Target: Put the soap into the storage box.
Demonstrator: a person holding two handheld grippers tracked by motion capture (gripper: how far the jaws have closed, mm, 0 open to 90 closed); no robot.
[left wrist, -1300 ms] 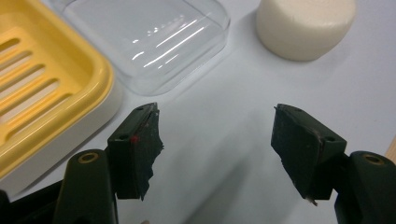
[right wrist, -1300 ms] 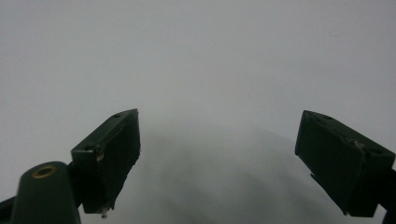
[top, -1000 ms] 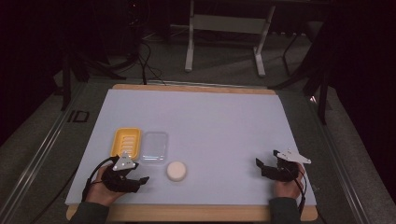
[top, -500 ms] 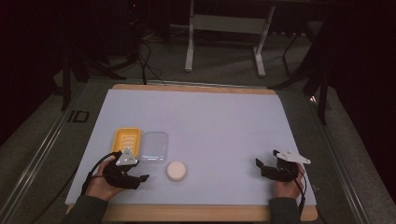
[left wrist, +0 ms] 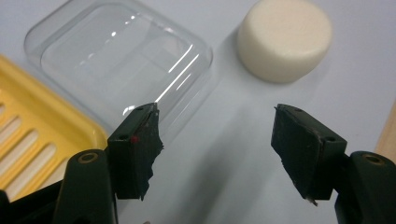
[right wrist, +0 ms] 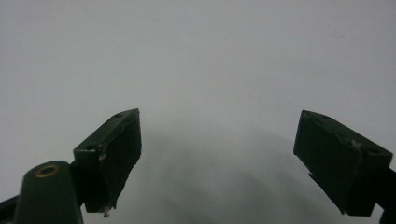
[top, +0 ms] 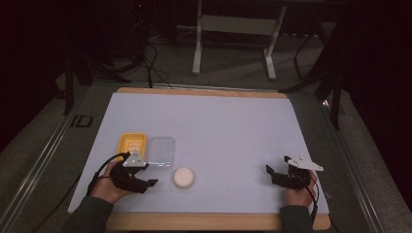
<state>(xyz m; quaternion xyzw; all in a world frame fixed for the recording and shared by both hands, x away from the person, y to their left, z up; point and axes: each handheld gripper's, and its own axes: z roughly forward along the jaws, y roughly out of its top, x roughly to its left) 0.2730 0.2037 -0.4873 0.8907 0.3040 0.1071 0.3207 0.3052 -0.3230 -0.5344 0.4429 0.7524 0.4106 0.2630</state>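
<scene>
Plainly, the white round puck (left wrist: pixel 285 39) lies ahead of your left hand-held gripper (left wrist: pixel 217 149) and off toward its right jaw, on the bench (top: pixel 218 126), clear of both pads; in the high view it sits just to the right of that hand-held gripper (top: pixel 145 178), while your right hand-held gripper (top: pixel 278 174) rests well apart at the far side, so the left is much the nearer. Your left jaws stand apart with nothing between them; the right jaws gape likewise over bare surface. The clear lid (left wrist: pixel 121 60) lies beyond the left jaw, with the yellow tray (left wrist: pixel 37 126) beside it; I judge a swing toward the right jaw and a short advance would bracket the puck, which is round and offers no long axis to align with.
</scene>
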